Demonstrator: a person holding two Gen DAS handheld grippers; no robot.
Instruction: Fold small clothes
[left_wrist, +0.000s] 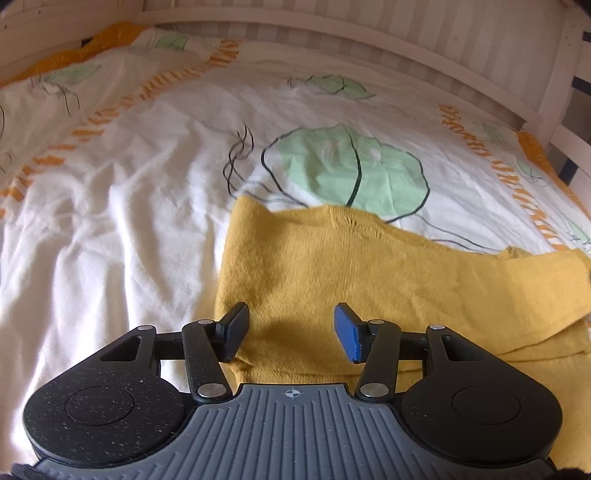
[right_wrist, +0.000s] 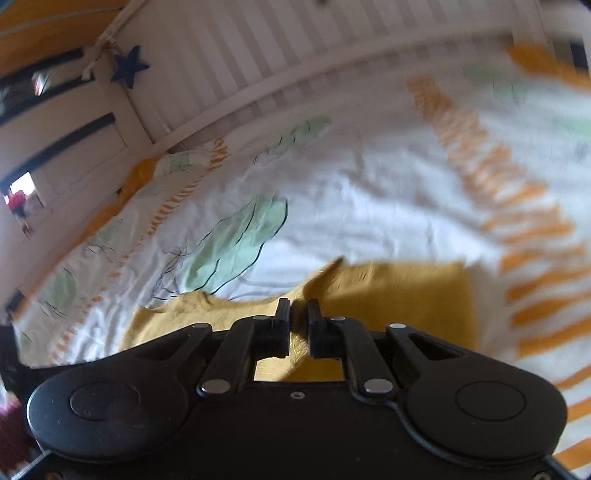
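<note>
The left gripper (left_wrist: 291, 330) hangs over a mustard-yellow knit garment (left_wrist: 369, 273) with its fingers (left_wrist: 234, 328) spread part way; the cloth lies beneath and beyond both tips, nothing caught between them, and whether the tips touch the fabric cannot be told. From these fingers the garment runs forward and off to the right, where a folded layer lies on top of another, while to the left of the fingers the bedcover (left_wrist: 110, 221) is bare, white and rumpled. Just past the garment's far edge is a green leaf print (left_wrist: 351, 170) on that cover, and beyond it the white slatted bed rail (left_wrist: 369, 40). The right gripper (right_wrist: 295, 326) has its fingers (right_wrist: 282, 325) drawn nearly together, pinching a raised ridge of the same yellow cloth between the pads. In that blurred view the garment spreads to both sides of the fingers, with a peaked corner standing up just ahead of them. A blue star (right_wrist: 129, 68) hangs on the bed frame, far up to the left.
</note>
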